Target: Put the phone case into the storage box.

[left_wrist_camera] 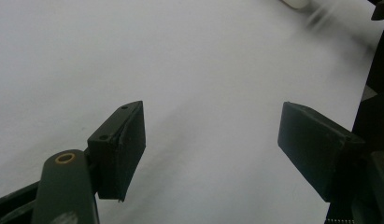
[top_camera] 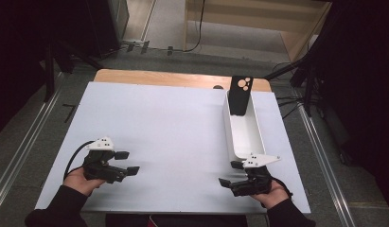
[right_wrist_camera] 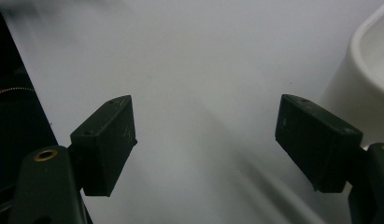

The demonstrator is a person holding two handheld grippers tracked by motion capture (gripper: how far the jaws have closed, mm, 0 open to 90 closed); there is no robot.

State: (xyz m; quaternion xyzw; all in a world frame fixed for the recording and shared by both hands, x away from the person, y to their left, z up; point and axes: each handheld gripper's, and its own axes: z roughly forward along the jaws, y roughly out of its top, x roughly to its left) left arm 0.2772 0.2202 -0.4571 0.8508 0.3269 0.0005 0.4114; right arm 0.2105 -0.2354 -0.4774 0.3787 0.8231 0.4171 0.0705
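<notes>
Both tongs empty, jaws wide apart: left tongs (top_camera: 127,162) and right tongs (top_camera: 231,173) rest low on white tabletop (top_camera: 173,127). Black phone case (top_camera: 240,96) leans upright in white rectangular plastic bin (top_camera: 255,134), far end. Looks like start; next, right tongs reach for case.

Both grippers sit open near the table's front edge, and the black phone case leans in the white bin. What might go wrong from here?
1. The black phone case stands tilted against the far end of the narrow white rectangular bin; a nudge might tip it over or out.
2. The right gripper sits close to the bin's near end, so reaching forward might bump and shift the bin.
3. The left gripper is well across the white table, so it looks poorly placed to steady anything.
</notes>
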